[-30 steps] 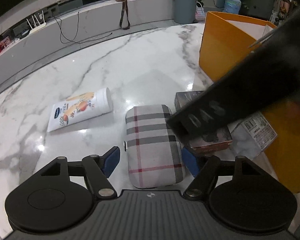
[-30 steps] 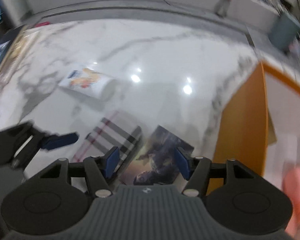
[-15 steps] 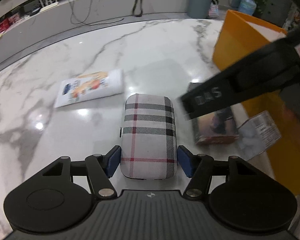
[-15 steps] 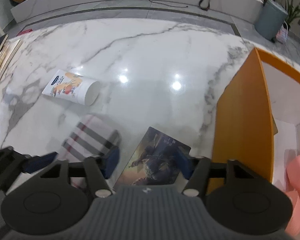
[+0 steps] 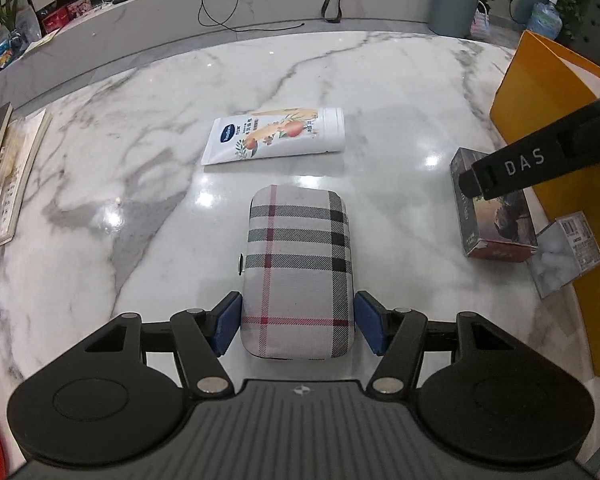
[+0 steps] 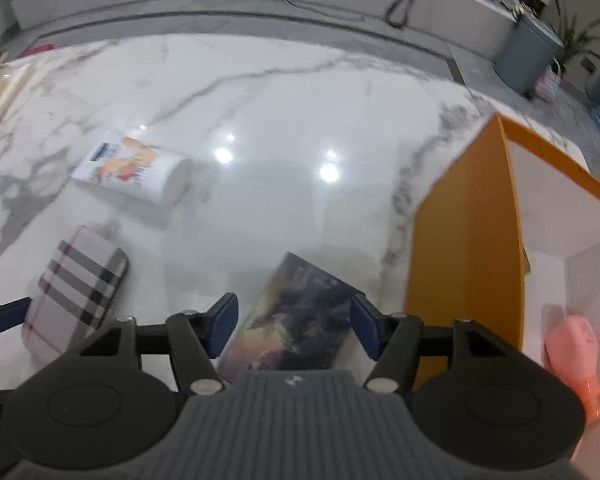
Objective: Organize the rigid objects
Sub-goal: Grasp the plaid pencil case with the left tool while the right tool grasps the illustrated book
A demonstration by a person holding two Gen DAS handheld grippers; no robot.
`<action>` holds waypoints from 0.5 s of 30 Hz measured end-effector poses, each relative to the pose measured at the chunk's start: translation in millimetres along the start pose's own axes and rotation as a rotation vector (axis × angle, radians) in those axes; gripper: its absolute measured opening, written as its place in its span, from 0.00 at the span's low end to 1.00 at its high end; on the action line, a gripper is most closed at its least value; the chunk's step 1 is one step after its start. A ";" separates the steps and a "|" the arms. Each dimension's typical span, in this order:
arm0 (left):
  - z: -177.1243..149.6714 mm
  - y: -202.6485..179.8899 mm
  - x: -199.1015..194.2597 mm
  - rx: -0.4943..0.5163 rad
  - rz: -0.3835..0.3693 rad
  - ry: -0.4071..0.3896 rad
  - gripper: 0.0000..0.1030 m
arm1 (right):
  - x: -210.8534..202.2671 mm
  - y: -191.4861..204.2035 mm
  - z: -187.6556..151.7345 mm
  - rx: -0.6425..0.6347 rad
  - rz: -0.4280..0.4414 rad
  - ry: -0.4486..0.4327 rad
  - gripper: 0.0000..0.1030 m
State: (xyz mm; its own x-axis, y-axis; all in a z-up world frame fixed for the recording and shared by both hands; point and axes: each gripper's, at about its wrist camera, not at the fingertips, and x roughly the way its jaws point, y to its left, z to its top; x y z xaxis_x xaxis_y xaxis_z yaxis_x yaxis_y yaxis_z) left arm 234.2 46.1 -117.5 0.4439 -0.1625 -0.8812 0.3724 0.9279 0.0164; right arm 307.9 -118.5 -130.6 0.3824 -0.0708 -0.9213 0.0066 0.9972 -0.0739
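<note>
A plaid hard case [image 5: 298, 272] lies on the marble table, its near end between the open fingers of my left gripper [image 5: 299, 322]; the pads stand just beside its sides. It also shows in the right wrist view [image 6: 76, 292]. A dark picture box [image 6: 296, 316] lies between the open fingers of my right gripper [image 6: 293, 326], which hovers above it. The box also shows in the left wrist view [image 5: 494, 216]. A white tube [image 5: 278, 134] lies farther back. An orange box [image 6: 468, 232] stands at the right.
A small clear box with white contents [image 5: 566, 254] lies against the orange box. A pink object [image 6: 576, 356] sits inside the orange box. Books [image 5: 4, 176] lie at the table's left edge. The right gripper's arm [image 5: 540, 160] reaches over the picture box.
My left gripper has moved forward so the plaid case sits squarely between its fingers. My right gripper has shifted right and back, centring over the picture box.
</note>
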 end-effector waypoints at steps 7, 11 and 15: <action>-0.7 3.5 2.0 -0.015 -0.025 0.001 0.68 | 15.7 -0.7 3.1 0.037 0.005 0.038 0.65; -4.7 4.5 -1.1 -0.021 -0.022 0.027 0.68 | 14.6 11.2 -1.4 -0.022 0.044 0.022 0.59; -12.9 8.4 -6.4 -0.072 -0.025 0.073 0.68 | 5.6 34.6 -19.3 -0.145 0.110 0.004 0.58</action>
State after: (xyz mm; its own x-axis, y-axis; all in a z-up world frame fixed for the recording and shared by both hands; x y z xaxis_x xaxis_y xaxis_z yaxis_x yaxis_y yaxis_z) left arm 224.0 59.3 -117.8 0.3737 -0.1632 -0.9131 0.3217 0.9461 -0.0375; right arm 292.4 -84.8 -145.7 0.3697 0.0386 -0.9284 -0.1682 0.9854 -0.0260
